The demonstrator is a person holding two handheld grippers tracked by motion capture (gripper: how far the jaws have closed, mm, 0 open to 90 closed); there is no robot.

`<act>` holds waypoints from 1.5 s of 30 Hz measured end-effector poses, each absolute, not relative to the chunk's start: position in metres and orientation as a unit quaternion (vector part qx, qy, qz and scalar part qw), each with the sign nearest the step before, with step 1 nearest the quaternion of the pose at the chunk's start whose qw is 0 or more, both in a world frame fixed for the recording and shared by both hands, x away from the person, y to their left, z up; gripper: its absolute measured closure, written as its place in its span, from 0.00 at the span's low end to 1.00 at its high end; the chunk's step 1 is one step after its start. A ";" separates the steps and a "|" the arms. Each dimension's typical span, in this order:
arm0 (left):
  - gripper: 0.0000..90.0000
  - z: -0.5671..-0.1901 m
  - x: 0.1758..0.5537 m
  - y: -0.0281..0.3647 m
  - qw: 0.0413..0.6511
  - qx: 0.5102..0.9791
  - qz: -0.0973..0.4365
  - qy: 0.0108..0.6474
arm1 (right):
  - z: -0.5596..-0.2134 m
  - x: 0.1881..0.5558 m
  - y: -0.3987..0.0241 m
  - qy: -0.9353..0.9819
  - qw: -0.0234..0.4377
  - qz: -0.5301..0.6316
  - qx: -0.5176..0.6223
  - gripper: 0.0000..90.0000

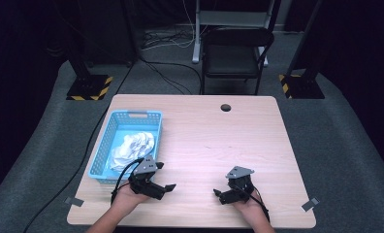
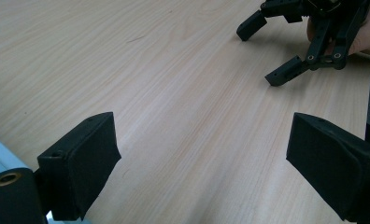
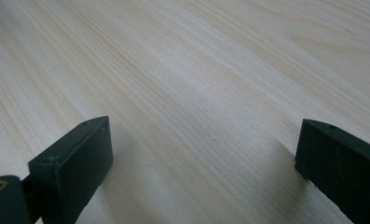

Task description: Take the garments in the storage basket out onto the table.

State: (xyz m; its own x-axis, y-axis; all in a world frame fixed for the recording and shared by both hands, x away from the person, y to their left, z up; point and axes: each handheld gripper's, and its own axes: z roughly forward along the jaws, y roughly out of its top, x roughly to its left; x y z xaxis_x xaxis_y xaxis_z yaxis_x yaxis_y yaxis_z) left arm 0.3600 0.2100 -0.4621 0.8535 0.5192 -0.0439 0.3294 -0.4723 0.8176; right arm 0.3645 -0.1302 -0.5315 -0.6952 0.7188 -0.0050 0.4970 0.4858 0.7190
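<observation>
My left gripper (image 1: 164, 177) rests low over the wooden table (image 1: 214, 131) near its front edge, held by a hand, jaws wide open and pointing right with nothing between them. My right gripper (image 1: 222, 185) sits opposite, also open and empty, pointing left. In the left gripper view my own jaws (image 2: 204, 163) frame bare wood, and the right gripper (image 2: 260, 56) stands open at the top right with a hand behind it. In the right gripper view the gripper (image 3: 206, 158) spans bare wood grain. A blue plastic basket (image 1: 105, 141) at the table's left holds crumpled white material (image 1: 132, 148).
A round hole (image 1: 225, 107) sits near the table's far edge. A black chair (image 1: 231, 51) stands behind the table. Black cable (image 1: 78, 170) runs along the floor on the left. Striped stand bases (image 1: 89, 87) flank the table's far corners. Tape tabs (image 1: 310, 204) mark the front corners.
</observation>
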 end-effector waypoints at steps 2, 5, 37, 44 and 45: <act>0.09 -0.461 0.360 0.211 0.450 0.850 0.107 0.251 | -0.531 0.365 -0.130 0.848 0.155 0.359 0.358 0.04; 0.10 -0.460 0.361 0.212 0.451 0.850 0.107 0.252 | -0.531 0.365 -0.130 0.848 0.155 0.359 0.358 0.04; 0.10 -0.457 0.369 0.229 0.454 0.839 0.120 0.276 | -0.531 0.365 -0.130 0.848 0.155 0.359 0.358 0.04; 0.10 -0.456 0.371 0.233 0.454 0.836 0.125 0.283 | -0.531 0.365 -0.130 0.848 0.155 0.359 0.358 0.04; 0.10 -0.456 0.372 0.235 0.454 0.834 0.126 0.286 | -0.531 0.365 -0.130 0.848 0.155 0.359 0.358 0.04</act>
State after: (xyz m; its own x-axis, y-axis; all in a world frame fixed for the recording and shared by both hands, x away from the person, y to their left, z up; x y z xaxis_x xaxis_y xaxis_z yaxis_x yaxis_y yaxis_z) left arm 0.3721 0.2350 -0.4563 0.8047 0.5917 -0.0488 0.3621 -0.4240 0.8301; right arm 0.3645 -0.1302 -0.5315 -0.6953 0.7187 -0.0050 0.4969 0.4857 0.7192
